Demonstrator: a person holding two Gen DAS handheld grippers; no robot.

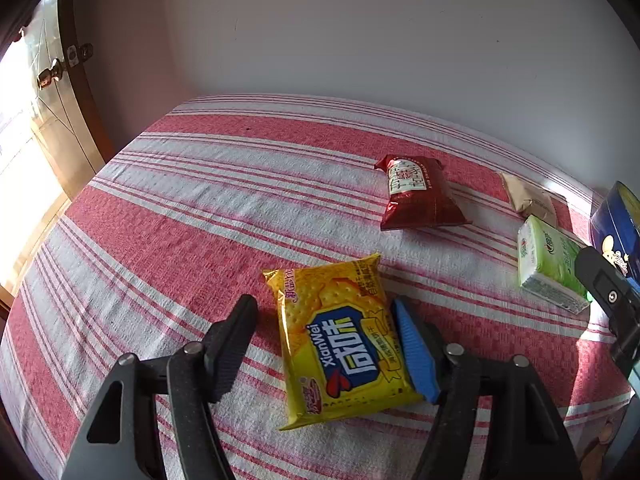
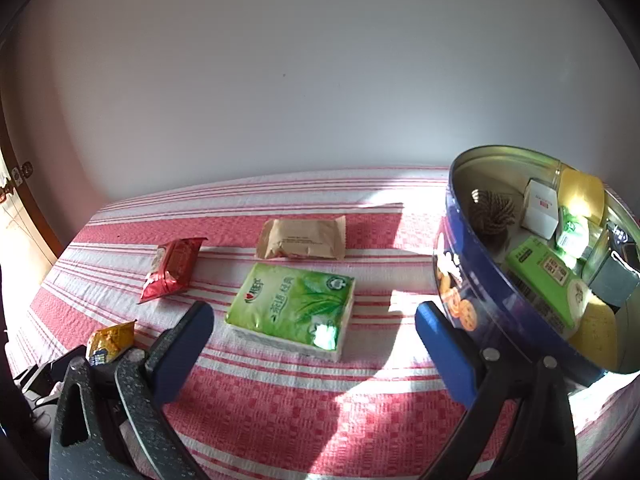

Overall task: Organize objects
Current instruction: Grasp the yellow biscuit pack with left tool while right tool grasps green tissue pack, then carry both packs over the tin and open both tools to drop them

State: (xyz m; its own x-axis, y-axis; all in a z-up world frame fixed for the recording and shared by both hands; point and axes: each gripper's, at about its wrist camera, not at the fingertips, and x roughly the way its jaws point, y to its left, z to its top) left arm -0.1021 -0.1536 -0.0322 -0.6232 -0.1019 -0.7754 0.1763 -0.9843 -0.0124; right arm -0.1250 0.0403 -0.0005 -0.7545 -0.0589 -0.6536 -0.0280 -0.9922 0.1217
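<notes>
On the far left, the left gripper (image 1: 324,332) points down at the yellow packet (image 1: 340,340), which lies flat on the striped cloth (image 1: 180,200). Its fingers stand about half open with the packet between them: the blue pad (image 1: 416,352) is at the packet's right edge, maybe touching, while the black pad (image 1: 232,344) on the other side is still apart from it, so the packet is not yet gripped. I think the gripper stands over the short width because this is the easiest way to pinch such a flat bag. Further right lies the red packet (image 2: 172,270), and behind it, nearer the wall, the brown packet (image 2: 302,238), both loose on the cloth and waiting. In front of the brown one is the green tissue pack (image 2: 292,308). The right gripper (image 2: 316,332) is aimed at this pack with fingers wide open and nothing in them, probably to take it next. On the far right stands the blue tin (image 2: 472,280), open, already holding a green box, a white box and other small things, so it seems the place where everything must go.
</notes>
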